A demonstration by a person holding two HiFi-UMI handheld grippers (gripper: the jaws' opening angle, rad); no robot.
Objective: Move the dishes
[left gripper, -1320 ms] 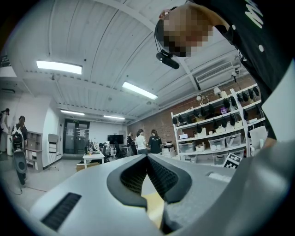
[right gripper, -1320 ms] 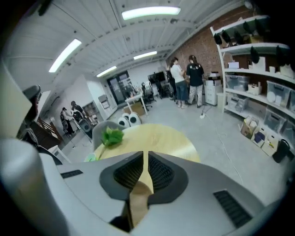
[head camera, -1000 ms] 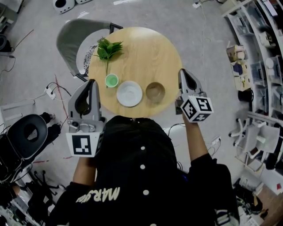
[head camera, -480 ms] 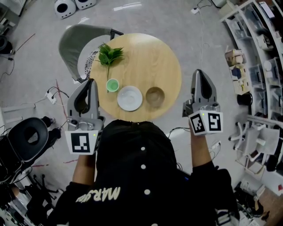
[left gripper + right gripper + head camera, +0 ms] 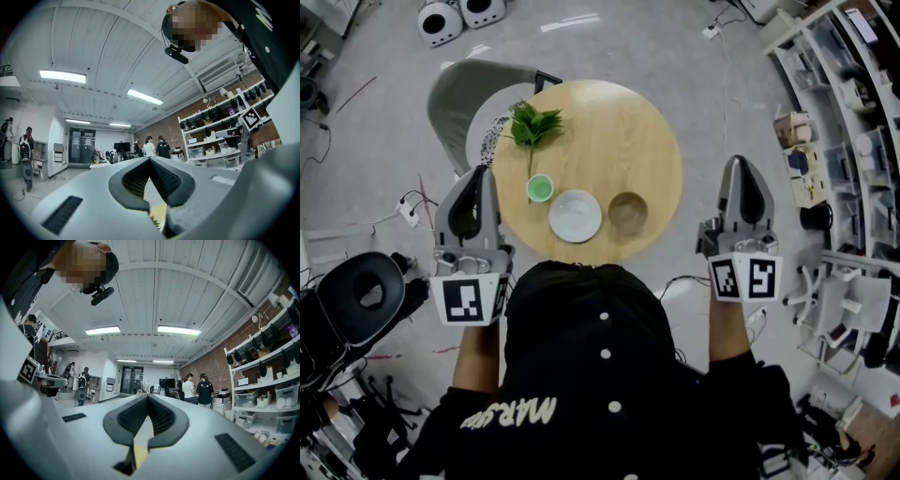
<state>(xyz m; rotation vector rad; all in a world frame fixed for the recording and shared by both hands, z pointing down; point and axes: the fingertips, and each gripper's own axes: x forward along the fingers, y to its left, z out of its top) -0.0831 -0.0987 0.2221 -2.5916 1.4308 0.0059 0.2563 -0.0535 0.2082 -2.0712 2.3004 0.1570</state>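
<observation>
Finds three dishes in a row near the front edge of the round table [image 5: 628, 131]: green cup [image 5: 540, 188], white plate [image 5: 576, 216] just beside it, brown bowl [image 5: 628, 213] at the right end, with a plant sprig [image 5: 532, 125] behind the cup. Holds the left gripper [image 5: 480, 178] off the table's left side and the right gripper [image 5: 741, 167] off its right side, each with jaws closed tip to tip and nothing between. Fits equally a row waiting to be carried and a row already set down, so cannot settle the step. Any grasp of a dish would first need parted jaws.
</observation>
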